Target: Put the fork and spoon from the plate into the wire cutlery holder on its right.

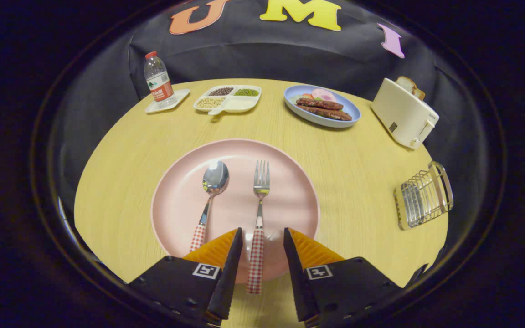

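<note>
Square-marker-tagged fingers (233,255) with ridged pads

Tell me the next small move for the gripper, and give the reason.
Probably close the gripper on the fork: its fingers stand open on either side of the fork's checked handle, not yet pressing it. The fork lies on the pink plate beside the spoon; the wire cutlery holder waits to the right.

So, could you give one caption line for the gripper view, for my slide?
Open tongs straddle the fork handle on the pink plate, spoon beside it, wire cutlery holder to the right.
</note>
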Motion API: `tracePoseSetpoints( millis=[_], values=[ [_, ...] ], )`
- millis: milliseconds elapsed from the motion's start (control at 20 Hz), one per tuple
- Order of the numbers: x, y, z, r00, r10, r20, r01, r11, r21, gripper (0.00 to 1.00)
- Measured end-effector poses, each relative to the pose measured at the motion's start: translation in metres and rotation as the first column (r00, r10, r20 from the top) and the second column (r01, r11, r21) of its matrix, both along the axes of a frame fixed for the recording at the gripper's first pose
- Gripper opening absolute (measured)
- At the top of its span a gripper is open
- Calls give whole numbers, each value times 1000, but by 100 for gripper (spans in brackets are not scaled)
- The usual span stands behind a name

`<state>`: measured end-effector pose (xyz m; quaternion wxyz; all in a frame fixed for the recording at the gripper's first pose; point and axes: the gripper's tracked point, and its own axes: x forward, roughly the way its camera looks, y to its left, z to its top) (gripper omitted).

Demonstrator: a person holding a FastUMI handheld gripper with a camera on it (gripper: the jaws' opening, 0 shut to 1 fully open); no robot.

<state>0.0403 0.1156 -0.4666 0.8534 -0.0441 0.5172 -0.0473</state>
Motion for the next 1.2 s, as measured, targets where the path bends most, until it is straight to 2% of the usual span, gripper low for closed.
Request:
tracePoseSetpoints(
  millis=[50, 250, 300, 400, 600, 800, 1200],
  values=[
    [1, 0, -2, 1000, -13, -4, 13, 1000, 10, 51],
    [6, 7, -6, 1000, -10, -12, 10, 999, 34, 23],
    [6, 7, -7, 1000, -10, -14, 10, 999, 30, 11],
    [6, 8, -6, 1000, -4, -23, 5, 999, 32, 6],
    [3, 8, 14, 1000, -4, -5, 5, 999, 47, 6],
    [-1, -2, 56, 999, 11, 34, -13, 998, 62, 6],
    [-13, -64, 152, 994, 59, 97, -63, 997, 36, 5]
  ],
)
